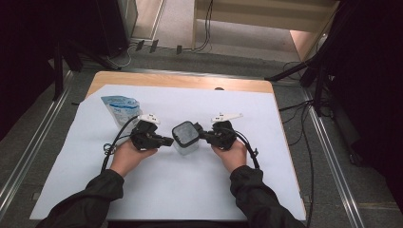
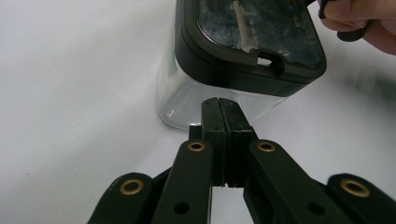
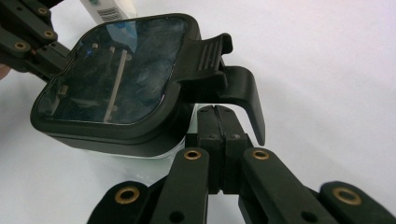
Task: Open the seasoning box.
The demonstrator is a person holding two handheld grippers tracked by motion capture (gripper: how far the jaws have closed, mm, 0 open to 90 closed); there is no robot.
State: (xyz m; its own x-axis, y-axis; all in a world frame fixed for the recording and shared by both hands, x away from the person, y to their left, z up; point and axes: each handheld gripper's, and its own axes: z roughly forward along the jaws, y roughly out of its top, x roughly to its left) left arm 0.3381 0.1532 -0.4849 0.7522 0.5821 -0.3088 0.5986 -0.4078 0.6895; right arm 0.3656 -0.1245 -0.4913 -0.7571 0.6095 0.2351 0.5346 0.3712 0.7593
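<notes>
Right now your white sheet (image 1: pixel 190 190) carries the clear container (image 1: pixel 185 137) at its middle, squarely between your hands. Your left gripper (image 1: pixel 167 141) and right gripper (image 1: pixel 203 135), both pressed together on nothing, flank it; the latch tab (image 3: pixel 212 56) faces the right one.

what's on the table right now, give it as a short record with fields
surface: white sheet over a wooden table
container: clear box with dark lid, mid-sheet, latch on the right gripper's side
pouch: blue-white pouch, far left of the sheet
left gripper: shut, tips at the box's clear wall
right gripper: shut, tips under the latch
held: nothing between either pair of jaws
</notes>
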